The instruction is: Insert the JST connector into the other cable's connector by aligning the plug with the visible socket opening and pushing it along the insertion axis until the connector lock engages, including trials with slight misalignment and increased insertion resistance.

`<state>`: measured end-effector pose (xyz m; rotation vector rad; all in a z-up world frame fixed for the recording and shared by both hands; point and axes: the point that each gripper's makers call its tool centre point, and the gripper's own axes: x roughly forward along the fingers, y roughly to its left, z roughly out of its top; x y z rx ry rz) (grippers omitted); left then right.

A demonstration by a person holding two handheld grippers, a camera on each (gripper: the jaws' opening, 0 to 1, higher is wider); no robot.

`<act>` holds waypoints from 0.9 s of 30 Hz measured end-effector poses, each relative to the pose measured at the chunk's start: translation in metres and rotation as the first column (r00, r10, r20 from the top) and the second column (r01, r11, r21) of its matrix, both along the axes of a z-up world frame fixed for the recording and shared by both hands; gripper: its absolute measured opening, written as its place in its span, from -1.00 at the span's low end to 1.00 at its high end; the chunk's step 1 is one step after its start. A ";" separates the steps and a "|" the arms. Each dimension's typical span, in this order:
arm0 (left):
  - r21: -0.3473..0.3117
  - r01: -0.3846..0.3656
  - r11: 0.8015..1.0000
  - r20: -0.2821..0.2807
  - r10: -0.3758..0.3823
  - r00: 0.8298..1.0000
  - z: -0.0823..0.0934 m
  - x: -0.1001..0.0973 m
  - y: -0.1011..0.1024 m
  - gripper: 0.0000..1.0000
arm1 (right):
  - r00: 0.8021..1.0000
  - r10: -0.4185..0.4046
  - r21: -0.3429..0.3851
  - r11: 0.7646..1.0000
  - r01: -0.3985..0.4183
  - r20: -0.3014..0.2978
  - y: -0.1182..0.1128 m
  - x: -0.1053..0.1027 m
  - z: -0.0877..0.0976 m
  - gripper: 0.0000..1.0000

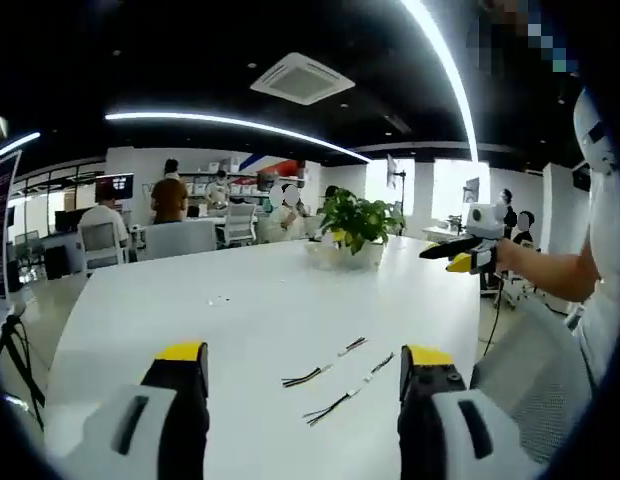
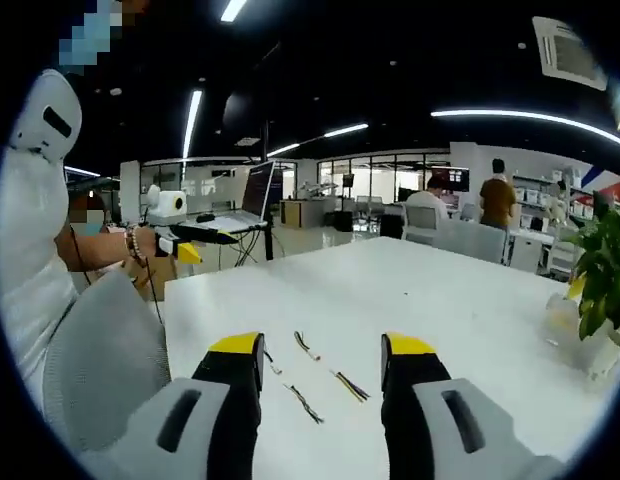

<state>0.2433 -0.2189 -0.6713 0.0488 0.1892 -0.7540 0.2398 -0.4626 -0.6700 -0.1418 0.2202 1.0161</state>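
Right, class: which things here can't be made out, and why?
- Connectors on the cables: too small in the left gripper view to tell plug from socket.
- Cables in the right gripper view: one partly behind the left jaw.
- Plant: cut off by the edge.

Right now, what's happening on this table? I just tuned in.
A person holds a tool in each hand above a white table. Two short cables lie on it untouched, between the jaws of the left tool; they also show ahead of the right tool. Both tools are open and empty, so no connector has been picked up yet. A potted plant stands at the far end.
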 end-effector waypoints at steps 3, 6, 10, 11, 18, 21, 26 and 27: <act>0.010 0.054 0.998 0.010 -0.054 0.998 -0.001 0.009 -0.013 0.51 | 0.999 0.051 -0.025 0.998 -0.051 -0.005 0.008 0.002 -0.007 -0.11; 0.018 0.106 0.994 0.000 -0.106 0.994 -0.005 0.020 -0.022 0.45 | 0.995 0.095 -0.053 0.994 -0.096 -0.022 0.015 0.005 -0.016 -0.15; 0.020 0.158 0.987 -0.016 -0.157 0.987 -0.013 0.035 -0.035 0.32 | 0.988 0.151 -0.020 0.988 -0.152 -0.041 0.028 0.014 -0.021 -0.22; 0.001 0.172 0.985 -0.036 -0.172 0.985 -0.017 0.039 -0.040 0.33 | 0.987 0.153 -0.017 0.988 -0.153 -0.046 0.029 0.017 -0.023 -0.25; 0.025 0.249 0.968 -0.048 -0.248 0.968 -0.038 0.053 -0.072 0.27 | 0.982 0.182 -0.002 0.983 -0.183 -0.056 0.047 0.038 -0.027 -0.38; 0.000 0.288 0.958 -0.001 -0.288 0.958 -0.037 0.061 -0.084 0.19 | 0.981 0.189 0.004 0.982 -0.189 -0.053 0.054 0.050 -0.031 -0.38; -0.008 0.307 0.952 -0.004 -0.307 0.952 -0.052 0.076 -0.094 0.07 | 0.973 0.230 -0.026 0.973 -0.231 -0.038 0.070 0.060 -0.045 -0.36; 0.000 0.314 0.950 -0.002 -0.314 0.950 -0.056 0.078 -0.096 0.03 | 0.970 0.238 -0.037 0.970 -0.240 -0.043 0.072 0.062 -0.050 -0.36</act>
